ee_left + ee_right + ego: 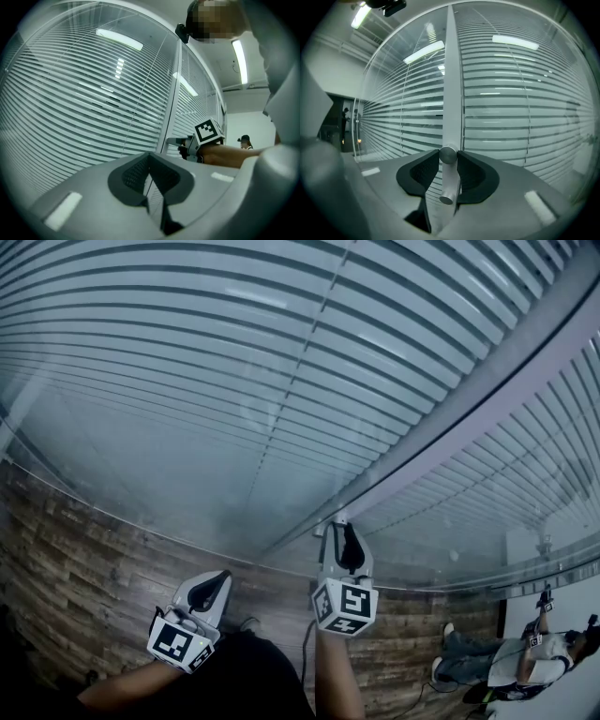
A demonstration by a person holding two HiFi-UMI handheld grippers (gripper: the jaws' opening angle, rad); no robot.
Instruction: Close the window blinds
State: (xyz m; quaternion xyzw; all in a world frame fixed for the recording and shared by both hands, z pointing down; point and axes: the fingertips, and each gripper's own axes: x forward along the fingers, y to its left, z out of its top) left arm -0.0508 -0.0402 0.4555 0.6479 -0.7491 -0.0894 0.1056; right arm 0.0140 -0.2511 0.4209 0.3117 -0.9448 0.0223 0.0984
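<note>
White slatted blinds (234, 381) hang behind a glass wall, their slats tilted so gaps show between them. A pale upright frame post (450, 427) splits the panes. On the post (452, 84) sits a round metal knob (448, 154), with a second round end (446, 199) just below it. My right gripper (448, 157) is shut on the upper knob, one pad on each side; it also shows at the post in the head view (342, 532) and in the left gripper view (180, 141). My left gripper (214, 582) hangs left of it, apart from the glass, shut and holding nothing (150, 157).
A wood-pattern floor (84, 549) runs along the foot of the glass wall. Another person (525, 662) with grippers stands far off at the lower right. Ceiling lights reflect in the glass (119, 40).
</note>
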